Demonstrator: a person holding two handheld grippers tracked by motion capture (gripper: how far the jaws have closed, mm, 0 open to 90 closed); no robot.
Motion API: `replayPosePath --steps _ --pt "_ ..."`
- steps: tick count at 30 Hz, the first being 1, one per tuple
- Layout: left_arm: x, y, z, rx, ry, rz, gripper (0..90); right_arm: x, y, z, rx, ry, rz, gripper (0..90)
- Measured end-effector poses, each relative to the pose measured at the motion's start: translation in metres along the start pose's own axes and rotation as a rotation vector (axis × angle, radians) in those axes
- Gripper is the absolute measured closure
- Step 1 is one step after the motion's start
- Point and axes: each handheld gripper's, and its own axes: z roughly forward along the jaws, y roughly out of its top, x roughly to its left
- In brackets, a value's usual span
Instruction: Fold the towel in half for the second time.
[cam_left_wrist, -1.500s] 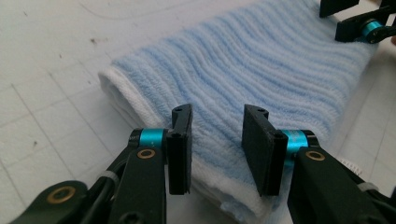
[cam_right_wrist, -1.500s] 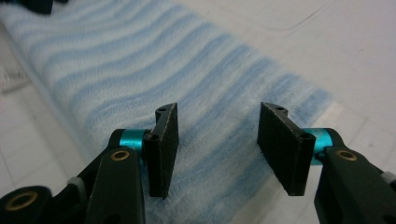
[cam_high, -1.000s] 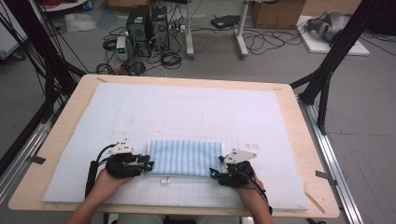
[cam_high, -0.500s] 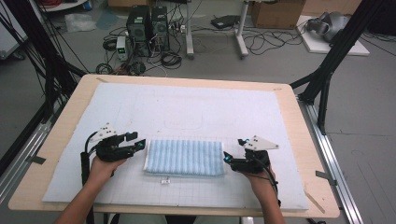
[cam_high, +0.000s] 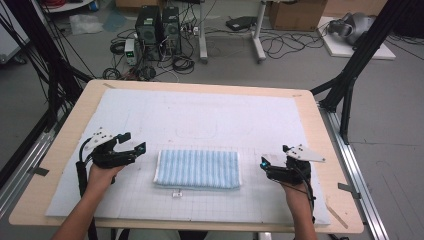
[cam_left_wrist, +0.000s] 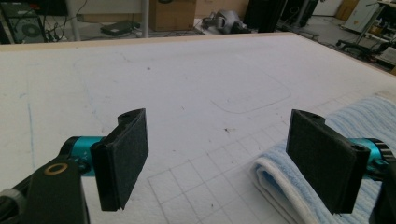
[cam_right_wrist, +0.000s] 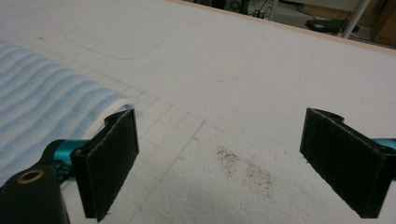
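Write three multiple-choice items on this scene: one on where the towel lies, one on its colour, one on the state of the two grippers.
1. Where does the folded towel lie?
A. Between the left gripper and the right gripper
B. At the far edge of the table
C. On the floor

2. What colour is the towel?
A. Plain red
B. Blue-and-white striped
C. Black

3. How do the two grippers stand?
A. Both shut on the towel
B. One shut, one open
C. Both open, holding nothing

Key: 1 A, the high view shows the towel flat on the white mat with a gripper off each end. 2 B, the stripes show in every view. 3 C, each gripper view shows wide jaws with only mat between them.
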Motion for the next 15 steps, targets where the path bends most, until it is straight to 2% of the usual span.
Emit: replayPosePath --steps 8,15 --pt "0.0023 -0.0012 -0.0089 -0.017 0.014 0.0 21.8 -0.0005 -0.0014 -0.0019 0.023 -0.01 0.012 10.8" --pt "0.0024 -0.0003 -0.0098 -0.017 0.015 0.004 22.3 0.0002 -0.0013 -0.0023 0.017 -0.008 0.014 10.8"
